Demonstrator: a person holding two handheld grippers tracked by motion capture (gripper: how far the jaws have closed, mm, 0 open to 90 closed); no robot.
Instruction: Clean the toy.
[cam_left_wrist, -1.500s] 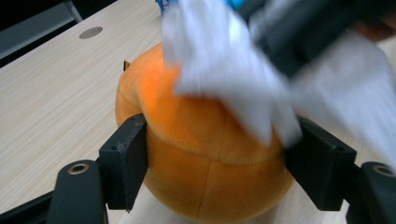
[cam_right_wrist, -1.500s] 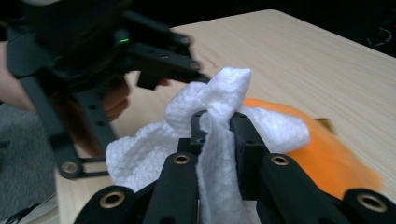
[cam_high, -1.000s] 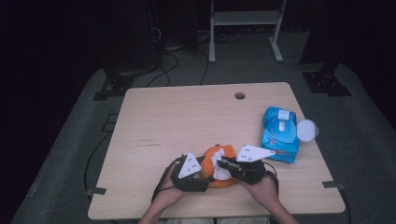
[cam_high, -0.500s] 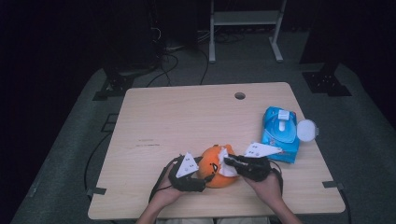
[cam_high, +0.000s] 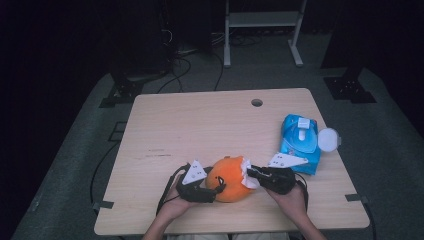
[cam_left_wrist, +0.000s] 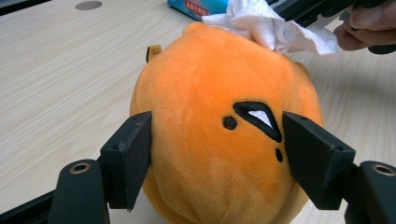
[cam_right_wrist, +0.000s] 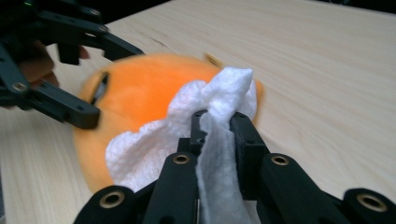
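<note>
The orange plush toy (cam_high: 229, 178) rests on the bench (cam_high: 200, 125) near its front edge, between the person's two hands. The left tongs (cam_high: 216, 186) straddle the toy from its left side. In the left gripper view the pads (cam_left_wrist: 132, 154) stand at a middling width, pressed into the plush on both flanks, so the toy is clamped. Their jaws have just been opening a little, with the toy between them. This grip appears to serve as a brace: a soft, round body would roll or slide under rubbing unless it were held.

The right tongs (cam_right_wrist: 219, 125) are closed tight on a folded white wipe (cam_right_wrist: 210, 121), which bunches above the jaw tips and drapes onto the toy's upper right side. Holding the wipe at its fold leaves a loose pad free to contact the fabric.

A blue pack of wipes (cam_high: 299, 142) lies on the bench just right of the right hand (cam_high: 290, 200), its round lid (cam_high: 328, 140) flipped open, which keeps further wipes within reach.

The work in hand is judged to be wiping the toy clean.
</note>
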